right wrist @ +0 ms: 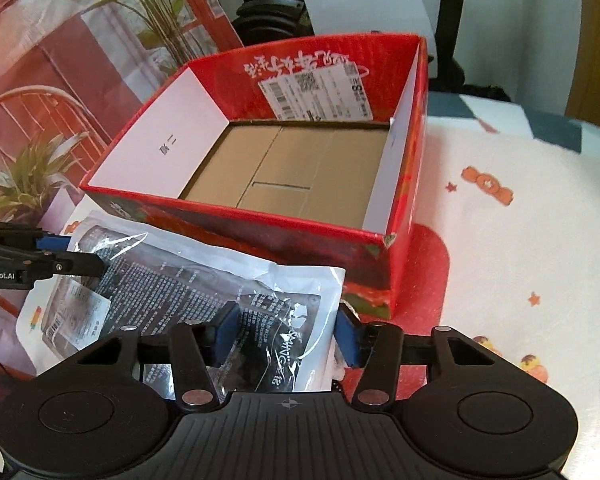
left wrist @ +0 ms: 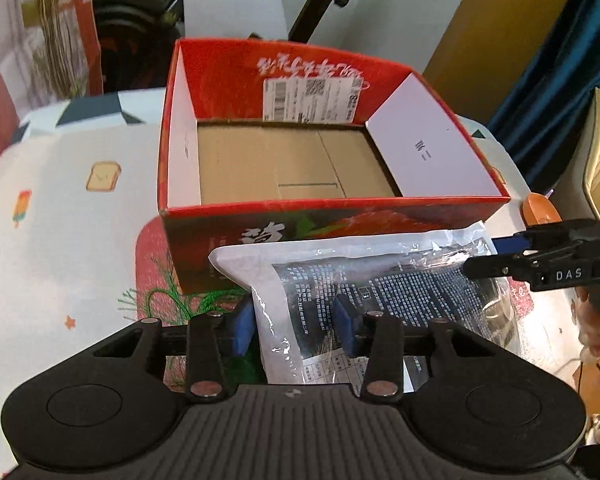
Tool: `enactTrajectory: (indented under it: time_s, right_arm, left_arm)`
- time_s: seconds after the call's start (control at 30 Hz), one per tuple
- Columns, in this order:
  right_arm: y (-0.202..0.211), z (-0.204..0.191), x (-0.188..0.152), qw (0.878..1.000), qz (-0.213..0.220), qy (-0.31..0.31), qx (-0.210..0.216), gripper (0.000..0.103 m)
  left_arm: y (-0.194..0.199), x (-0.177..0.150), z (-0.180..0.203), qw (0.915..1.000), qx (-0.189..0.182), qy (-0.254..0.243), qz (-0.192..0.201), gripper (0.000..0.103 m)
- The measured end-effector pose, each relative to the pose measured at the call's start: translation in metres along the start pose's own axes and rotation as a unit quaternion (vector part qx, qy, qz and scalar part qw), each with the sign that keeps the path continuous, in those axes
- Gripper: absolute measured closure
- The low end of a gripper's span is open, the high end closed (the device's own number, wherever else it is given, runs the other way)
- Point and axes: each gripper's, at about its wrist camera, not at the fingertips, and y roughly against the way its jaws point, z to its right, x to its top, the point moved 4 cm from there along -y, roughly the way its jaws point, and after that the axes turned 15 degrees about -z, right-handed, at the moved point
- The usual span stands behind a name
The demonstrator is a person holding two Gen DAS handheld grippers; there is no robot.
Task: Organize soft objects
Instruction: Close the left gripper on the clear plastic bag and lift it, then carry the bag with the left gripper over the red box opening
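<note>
Both the left gripper [left wrist: 296, 326] and right gripper [right wrist: 286, 334] clamp a plastic-wrapped packet [left wrist: 380, 280]. It hangs before the empty red box [left wrist: 328, 204], not yet inside.

Plastic package [left wrist: 380, 280] bottom hidden behind gripper body; shipping label [left wrist: 312, 98] txt too blurred.

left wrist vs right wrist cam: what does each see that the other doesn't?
Left wrist only: a toast print on the tablecloth, the right gripper at the packet's far end.
Right wrist only: a potted plant, the left gripper at the other end.
Both: the plastic-wrapped packet between each view's own blue pads, the empty red cardboard box behind it.
</note>
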Motion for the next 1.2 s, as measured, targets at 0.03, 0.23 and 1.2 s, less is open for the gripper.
enactTrajectory:
  time_s: [0.03, 0.23, 1.2]
  right_arm:
    - [0.003, -0.001, 0.0, 1.0, 0.003, 0.0, -0.003, 0.056]
    - [0.023, -0.017, -0.002, 0.999, 0.029, 0.015, -0.023, 0.058]
    - [0.107, -0.061, 0.008, 0.983, 0.151, 0.067, -0.074, 0.066]
  left_arm:
    - [0.002, 0.0, 0.001, 1.0, 0.002, -0.002, 0.004, 0.059]
    - [0.019, -0.002, 0.008, 0.9993, 0.02, -0.009, 0.031, 0.059]
    - [0.082, 0.001, 0.03, 0.9868, 0.056, -0.007, 0.152, 0.059]
